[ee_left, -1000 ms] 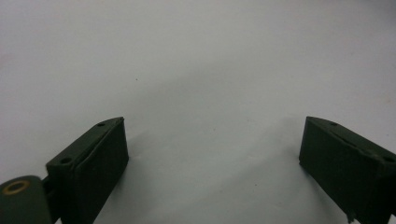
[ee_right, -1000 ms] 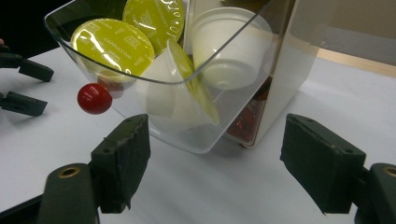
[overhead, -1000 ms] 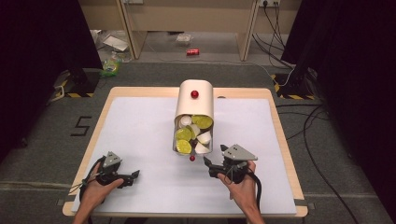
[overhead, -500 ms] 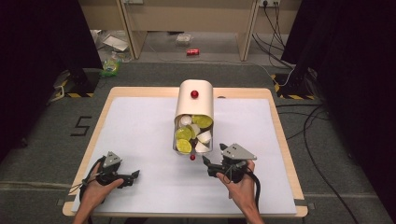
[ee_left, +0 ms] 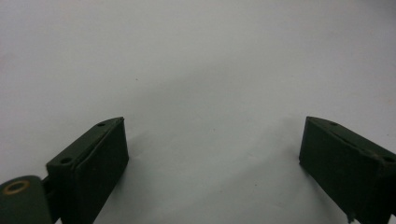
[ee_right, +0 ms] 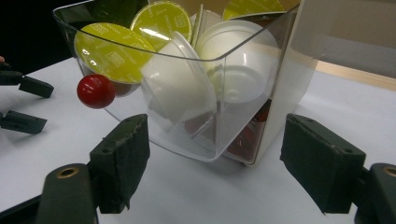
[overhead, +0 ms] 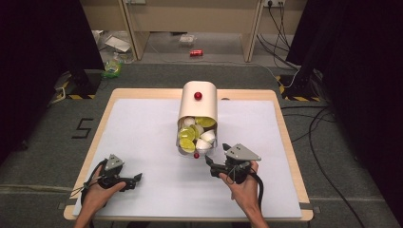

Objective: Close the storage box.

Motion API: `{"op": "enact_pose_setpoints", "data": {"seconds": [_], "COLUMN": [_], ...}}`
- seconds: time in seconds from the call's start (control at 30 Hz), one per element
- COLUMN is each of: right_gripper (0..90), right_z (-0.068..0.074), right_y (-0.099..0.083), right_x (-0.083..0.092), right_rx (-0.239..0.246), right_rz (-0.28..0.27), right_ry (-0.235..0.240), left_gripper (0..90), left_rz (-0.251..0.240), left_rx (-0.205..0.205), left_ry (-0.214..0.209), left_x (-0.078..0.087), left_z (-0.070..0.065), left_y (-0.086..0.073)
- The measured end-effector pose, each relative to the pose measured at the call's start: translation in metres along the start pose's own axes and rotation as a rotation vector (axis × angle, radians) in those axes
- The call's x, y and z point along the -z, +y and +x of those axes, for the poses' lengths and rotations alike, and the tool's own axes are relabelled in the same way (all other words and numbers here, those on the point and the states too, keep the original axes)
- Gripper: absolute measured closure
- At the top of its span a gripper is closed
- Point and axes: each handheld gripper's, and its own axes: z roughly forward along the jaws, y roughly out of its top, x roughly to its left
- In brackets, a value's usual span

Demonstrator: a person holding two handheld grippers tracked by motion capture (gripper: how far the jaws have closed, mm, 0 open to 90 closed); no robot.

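A cream dispenser box (overhead: 198,102) with a red knob (overhead: 197,96) on top stands mid-table. Its clear drawer (overhead: 195,137) is pulled out toward me and holds several yellow-lidded capsules (overhead: 187,135) and white capsules (overhead: 205,137). A small red knob (overhead: 196,155) sits on the drawer's front. My right gripper (overhead: 216,156) is open just right of the drawer's front, apart from it. In the right gripper view the drawer (ee_right: 210,116), its red knob (ee_right: 95,91) and the capsules (ee_right: 112,51) are close ahead of the open right gripper (ee_right: 217,126). My left gripper (overhead: 135,180) lies open at the front left, its jaws empty over the bare sheet, as the left gripper (ee_left: 212,135) view confirms.
A white sheet (overhead: 142,137) covers the wooden table (overhead: 285,137). Cables (overhead: 323,142) and dark curtains flank the table on the right. A red can (overhead: 196,52) and litter lie on the floor behind. My left gripper's jaws (ee_right: 21,102) show far left in the right gripper view.
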Motion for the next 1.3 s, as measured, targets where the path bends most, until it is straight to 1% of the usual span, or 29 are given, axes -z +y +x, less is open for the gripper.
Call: {"op": "enact_pose_setpoints", "data": {"seconds": [0.23,0.5,0.57,0.83,0.93,1.3], "right_gripper": [23.5,22.8,22.8,22.4,22.5,22.1], "right_z": [-0.001,-0.003,-0.004,-0.006,-0.007,-0.009], "right_y": [0.001,0.002,0.003,0.003,0.004,0.007], "right_x": [-0.002,-0.004,-0.005,-0.009,-0.01,-0.015], "right_rx": [0.001,-0.009,-0.003,-0.019,-0.014,-0.023], "right_rz": [-0.004,-0.001,0.001,-0.006,-0.005,-0.007], "right_ry": [-0.005,-0.005,-0.006,-0.01,-0.014,-0.022], "left_gripper": [7.2,7.2,7.2,7.2,7.2,7.2], "left_rz": [0.0,0.001,0.0,0.001,0.0,0.0], "left_rx": [0.001,-0.001,0.001,-0.001,0.001,0.001], "left_ry": [-0.001,0.0,-0.001,0.0,-0.001,0.0], "left_x": [0.0,0.0,0.0,0.0,0.0,0.0], "left_z": [0.0,0.0,0.0,0.0,0.0,0.0], "left_y": [0.0,0.0,0.0,0.0,0.0,0.0]}}
